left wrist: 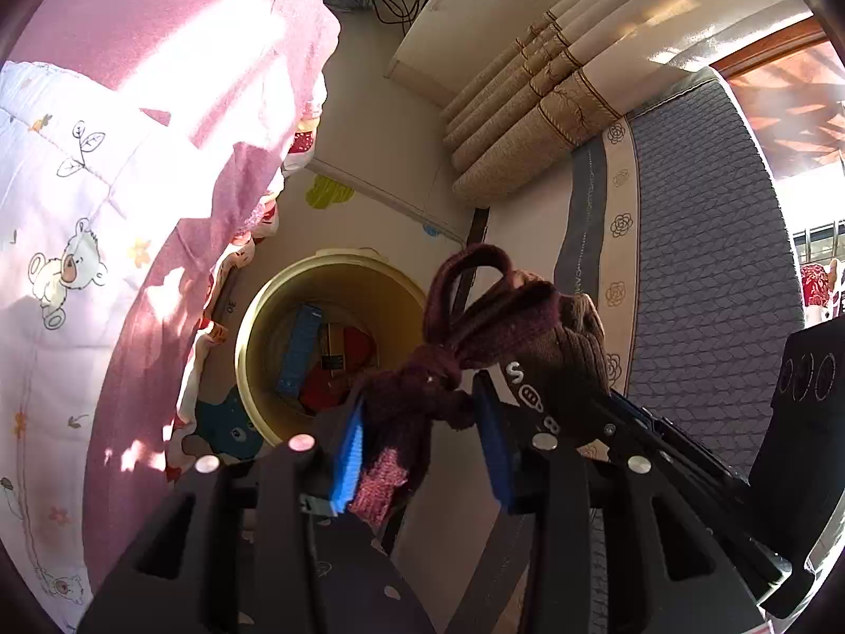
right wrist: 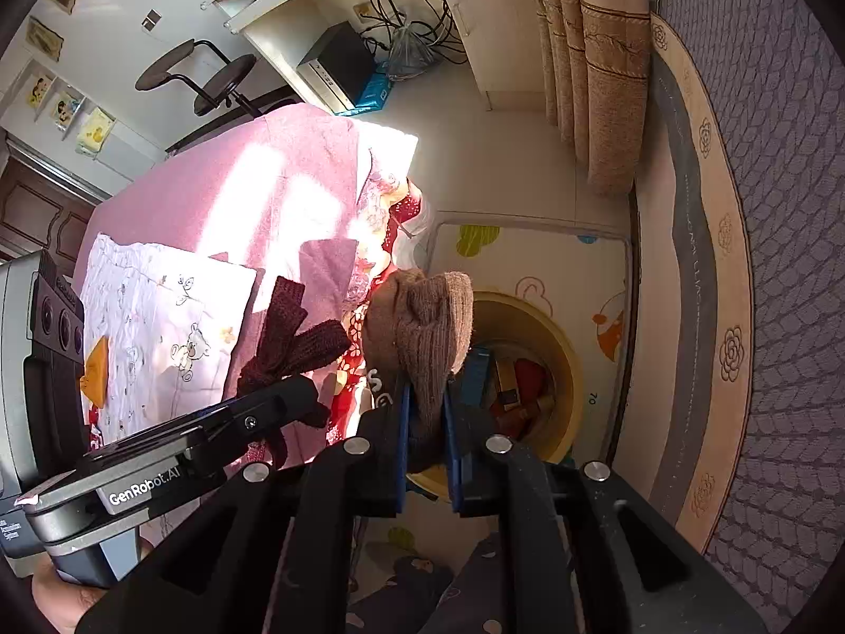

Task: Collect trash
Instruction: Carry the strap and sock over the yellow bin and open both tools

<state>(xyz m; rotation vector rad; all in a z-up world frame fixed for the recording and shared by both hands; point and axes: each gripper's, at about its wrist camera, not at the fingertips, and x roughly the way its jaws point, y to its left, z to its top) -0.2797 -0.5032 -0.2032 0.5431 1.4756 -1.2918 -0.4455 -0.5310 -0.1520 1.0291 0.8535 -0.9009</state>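
A yellow round bin (left wrist: 253, 354) stands on the play mat below both grippers; it holds a blue box (left wrist: 300, 348) and red and yellow packets. It also shows in the right wrist view (right wrist: 567, 364). My left gripper (left wrist: 422, 438) has blue pads around a knotted maroon knit sock (left wrist: 422, 396), held above the bin's right rim. My right gripper (right wrist: 425, 422) is shut on a brown knit sock (right wrist: 422, 333) next to it, over the bin's left side. The brown sock also shows in the left wrist view (left wrist: 575, 343).
A bed with a pink sheet (left wrist: 174, 79) and a bear-print quilt (left wrist: 58, 222) lies to the left. A grey patterned mattress (left wrist: 702, 264) leans on the right. Beige curtains (left wrist: 544, 105) hang behind. A desk with cables (right wrist: 401, 26) and a stool (right wrist: 211, 79) stand farther off.
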